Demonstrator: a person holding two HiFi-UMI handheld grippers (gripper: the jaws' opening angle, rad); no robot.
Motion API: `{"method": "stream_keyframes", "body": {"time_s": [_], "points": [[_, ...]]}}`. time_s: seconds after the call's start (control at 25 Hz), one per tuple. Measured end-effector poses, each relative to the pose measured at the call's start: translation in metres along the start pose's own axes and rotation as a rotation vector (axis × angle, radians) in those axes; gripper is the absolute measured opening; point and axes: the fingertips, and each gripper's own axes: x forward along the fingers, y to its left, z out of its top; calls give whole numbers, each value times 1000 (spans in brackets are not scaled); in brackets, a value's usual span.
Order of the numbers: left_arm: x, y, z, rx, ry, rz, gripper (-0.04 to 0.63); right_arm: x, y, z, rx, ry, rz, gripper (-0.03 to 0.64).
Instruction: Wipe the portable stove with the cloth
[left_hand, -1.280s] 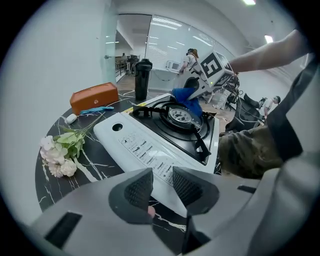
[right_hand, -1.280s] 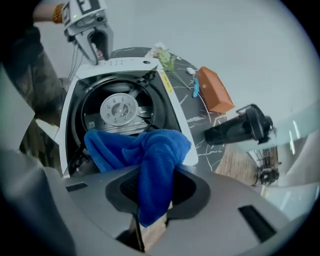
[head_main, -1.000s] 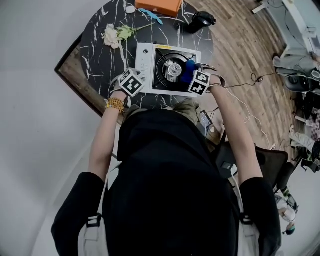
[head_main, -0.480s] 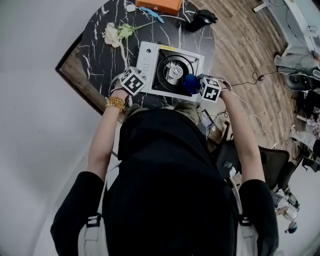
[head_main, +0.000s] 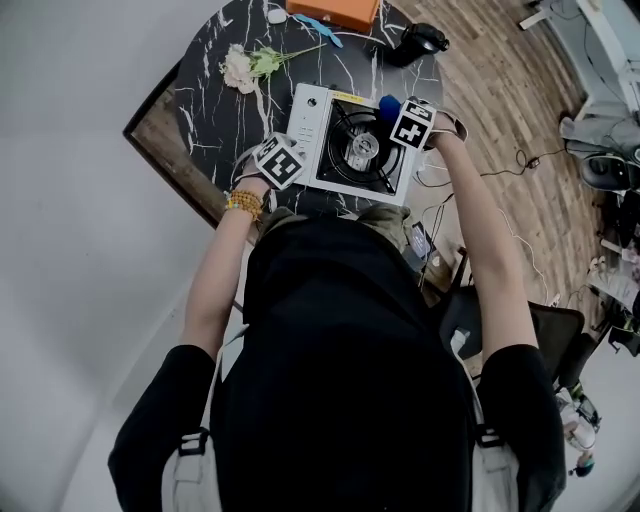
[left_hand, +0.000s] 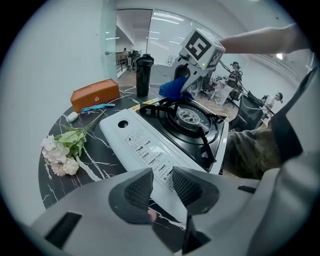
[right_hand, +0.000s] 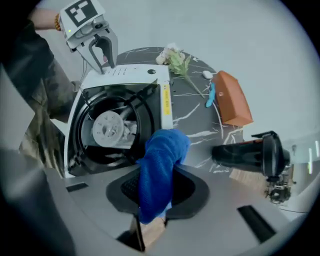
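Between my right gripper's (right_hand: 156, 194) closed pads, the blue cloth (right_hand: 161, 160) is pinched, its free end hanging at the portable stove's (right_hand: 120, 75) far right corner, ready for wiping. My left gripper (left_hand: 161, 186), jaws partly spread, sits at the near left corner, probably as a brace. Cloth contact and left pad pressure on the rim cannot be confirmed.

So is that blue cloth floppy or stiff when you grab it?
Probably floppy: the cloth bunches up and folds over between the jaws of the right gripper. Likely light too, since that one pinch carries all of it. Its fuzzy weave looks grippy rather than slippery, so it should not slide out easily.
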Motion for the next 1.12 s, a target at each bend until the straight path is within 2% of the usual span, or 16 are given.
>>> {"method": "stream_keyframes", "body": {"time_s": [0.08, 0.24, 0.28, 0.32, 0.44, 0.6, 0.68, 0.76, 0.84, 0.92, 1.0, 1.12], "points": [[0, 1, 1, 3, -3, -4, 126, 7, 11, 18, -35, -12, 47, 59], [0, 4, -1, 1, -13, -2, 126, 22, 20, 33, -324, 143, 66, 64], [0, 5, -1, 2, -13, 0, 126, 24, 21, 38, -363, 157, 75, 64], [-1, 5, -2, 2, -14, 1, 126, 24, 20, 46, -372, 144, 82, 64], [-2, 3, -2, 0, -19, -5, 126, 17, 24, 86, -342, 9, 82, 64], [-1, 3, -1, -12, -25, -5, 126, 19, 27, 103, -446, -4, 74, 66], [-1, 3, -2, -22, -22, -8, 126, 13, 24, 101, -362, -101, 86, 74], [-1, 3, -4, -23, -14, -13, 126, 0, 16, 91, -216, -197, 94, 89], [-1, 5, -4, -11, -13, -13, 126, -14, 11, 65, -129, -211, 123, 130], [-1, 6, -3, 0, -22, -13, 126, -24, 11, 34, -138, -160, 172, 175], [-1, 5, -3, 2, -33, -13, 126, -31, 10, 16, -170, -136, 189, 181], [0, 4, -4, -5, -38, -8, 126, -38, 8, 34, -112, -255, 161, 181]]}}
